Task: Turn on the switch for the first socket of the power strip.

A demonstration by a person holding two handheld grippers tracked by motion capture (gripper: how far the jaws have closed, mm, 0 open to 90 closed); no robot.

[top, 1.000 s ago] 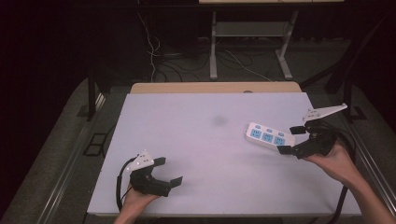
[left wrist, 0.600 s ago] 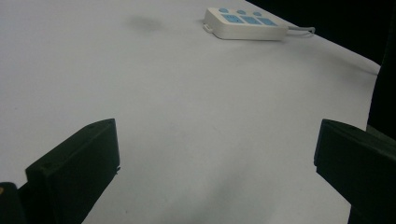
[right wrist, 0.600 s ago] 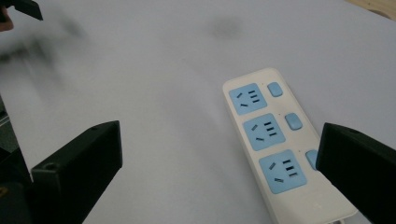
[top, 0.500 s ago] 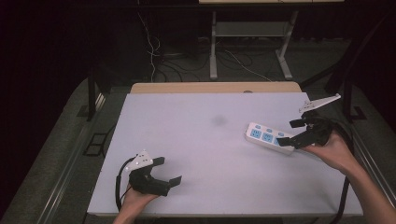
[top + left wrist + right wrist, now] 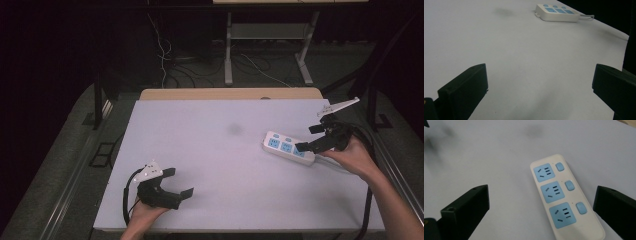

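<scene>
White plastic power strip with three blue sockets [image 5: 289, 148] lies at table's 3 o'clock. Right gripper [image 5: 312, 137] hovers above its near end, jaws apart: straddle body squarely before closing. Left gripper [image 5: 181, 183] idle at 7 o'clock, jaws apart.

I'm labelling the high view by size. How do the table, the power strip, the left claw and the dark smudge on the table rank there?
1. table
2. left claw and power strip: they look alike, unranked
3. dark smudge
</scene>
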